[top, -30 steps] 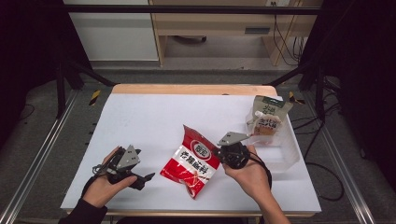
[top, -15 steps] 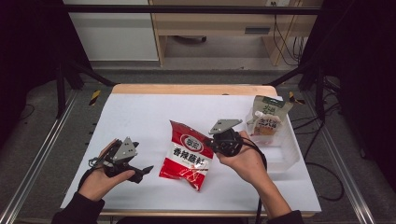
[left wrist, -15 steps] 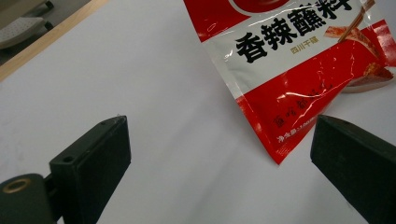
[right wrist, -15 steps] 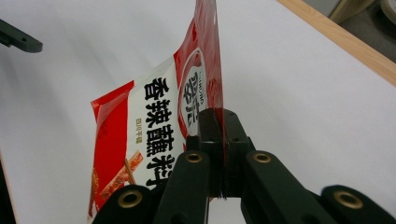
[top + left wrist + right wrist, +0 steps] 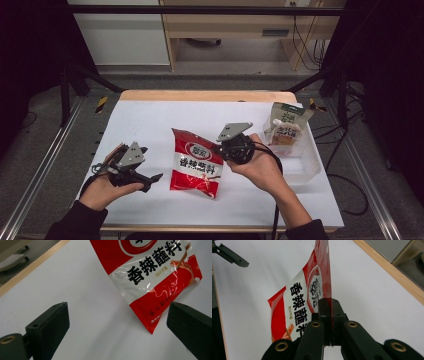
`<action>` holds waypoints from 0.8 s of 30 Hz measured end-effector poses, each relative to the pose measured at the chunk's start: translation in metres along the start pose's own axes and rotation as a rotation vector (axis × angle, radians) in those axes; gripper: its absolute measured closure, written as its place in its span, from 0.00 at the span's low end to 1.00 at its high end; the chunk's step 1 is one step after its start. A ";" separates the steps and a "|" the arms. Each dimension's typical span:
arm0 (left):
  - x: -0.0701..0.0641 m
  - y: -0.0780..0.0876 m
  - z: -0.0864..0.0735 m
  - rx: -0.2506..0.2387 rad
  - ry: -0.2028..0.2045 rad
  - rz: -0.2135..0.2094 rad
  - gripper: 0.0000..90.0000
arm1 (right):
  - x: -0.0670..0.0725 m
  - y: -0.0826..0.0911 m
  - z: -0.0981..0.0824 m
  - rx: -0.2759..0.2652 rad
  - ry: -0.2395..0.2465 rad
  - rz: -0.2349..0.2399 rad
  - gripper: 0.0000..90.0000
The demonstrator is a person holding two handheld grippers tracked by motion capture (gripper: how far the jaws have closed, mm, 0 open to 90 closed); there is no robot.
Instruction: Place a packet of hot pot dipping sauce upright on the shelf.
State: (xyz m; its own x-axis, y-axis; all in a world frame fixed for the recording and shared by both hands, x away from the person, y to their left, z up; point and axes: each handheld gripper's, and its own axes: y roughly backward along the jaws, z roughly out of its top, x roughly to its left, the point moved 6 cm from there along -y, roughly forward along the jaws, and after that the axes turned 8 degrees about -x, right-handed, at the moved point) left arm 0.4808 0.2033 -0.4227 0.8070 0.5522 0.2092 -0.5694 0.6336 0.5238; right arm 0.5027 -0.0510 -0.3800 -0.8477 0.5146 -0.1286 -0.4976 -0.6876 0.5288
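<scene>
The red seasoning packet (image 5: 196,161) is held by one edge above the white surface (image 5: 150,125), clamped between the fingers of the right gripper (image 5: 221,148). The left gripper (image 5: 152,177) is held just beside it, its fingers (image 5: 47,325) spread and gripping nothing.

- The red snack bag (image 5: 196,162), which lay flat on the counter (image 5: 150,125), now hangs by its edge from the right tool (image 5: 220,148), lifted and drawn toward the middle.
- Its lower end has swung up off the surface.
- The left tool (image 5: 150,177) has risen a little, jaws apart as before.
</scene>
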 end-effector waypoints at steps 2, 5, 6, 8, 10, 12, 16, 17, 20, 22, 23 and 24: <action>0.001 0.002 0.002 -0.005 -0.008 -0.001 0.06 | 0.002 0.000 0.002 -0.005 0.008 0.001 1.00; 0.003 0.004 0.006 -0.011 -0.015 0.001 0.06 | 0.004 0.002 0.006 -0.011 0.022 0.009 1.00; 0.003 0.005 0.007 -0.014 -0.017 0.002 0.06 | 0.005 0.002 0.007 -0.014 0.028 0.011 1.00; 0.005 0.006 0.009 -0.014 -0.022 0.001 0.06 | 0.007 0.003 0.010 -0.017 0.042 0.019 1.00; 0.006 0.008 0.012 -0.015 -0.025 -0.001 0.06 | 0.009 0.003 0.012 -0.020 0.051 0.024 1.00; 0.007 0.010 0.014 -0.016 -0.034 -0.003 0.08 | 0.010 0.004 0.015 -0.026 0.061 0.028 1.00; 0.009 0.013 0.019 -0.025 -0.033 -0.011 0.14 | 0.014 0.005 0.020 -0.031 0.078 0.036 1.00; 0.009 0.014 0.020 -0.021 -0.036 -0.012 0.15 | 0.015 0.005 0.021 -0.029 0.082 0.039 1.00; 0.011 0.015 0.023 -0.026 -0.036 -0.013 0.19 | 0.017 0.006 0.023 -0.036 0.098 0.047 1.00; 0.011 0.016 0.026 -0.031 -0.034 -0.020 0.22 | 0.019 0.006 0.024 -0.038 0.102 0.050 1.00; 0.011 0.016 0.027 -0.030 -0.036 -0.023 0.24 | 0.020 0.007 0.025 -0.041 0.107 0.054 1.00; 0.011 0.016 0.028 -0.035 -0.037 -0.028 0.26 | 0.020 0.007 0.025 -0.041 0.110 0.057 1.00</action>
State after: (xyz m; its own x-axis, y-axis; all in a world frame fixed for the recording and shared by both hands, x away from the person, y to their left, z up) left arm 0.4851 0.2041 -0.3891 0.8274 0.5140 0.2261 -0.5514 0.6674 0.5005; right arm 0.4867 -0.0327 -0.3581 -0.8885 0.4169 -0.1916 -0.4537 -0.7357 0.5029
